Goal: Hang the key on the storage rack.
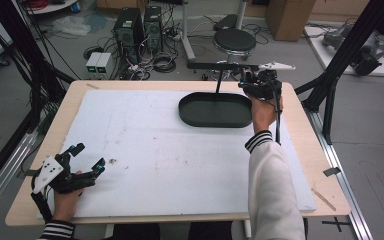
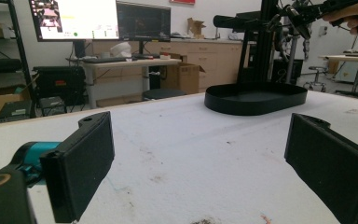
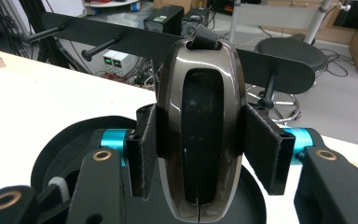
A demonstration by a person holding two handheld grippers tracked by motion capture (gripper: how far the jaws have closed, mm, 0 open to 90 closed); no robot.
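A white foam sheet (image 1: 145, 150), scuffed with small dark marks, covers most of a light wooden table (image 1: 307, 150). On the grey floor beyond its far edge stand two black computer towers (image 1: 139, 27) amid tangled cables, with two small white boxes (image 1: 98, 62) just beside them. A round black stool (image 1: 234, 41) sits near a brown cardboard box (image 1: 290, 17). Across the room, a lit monitor (image 2: 74, 19) stands above a wooden desk (image 2: 130, 63), with a row of pale wooden cabinets (image 2: 214, 58) behind.
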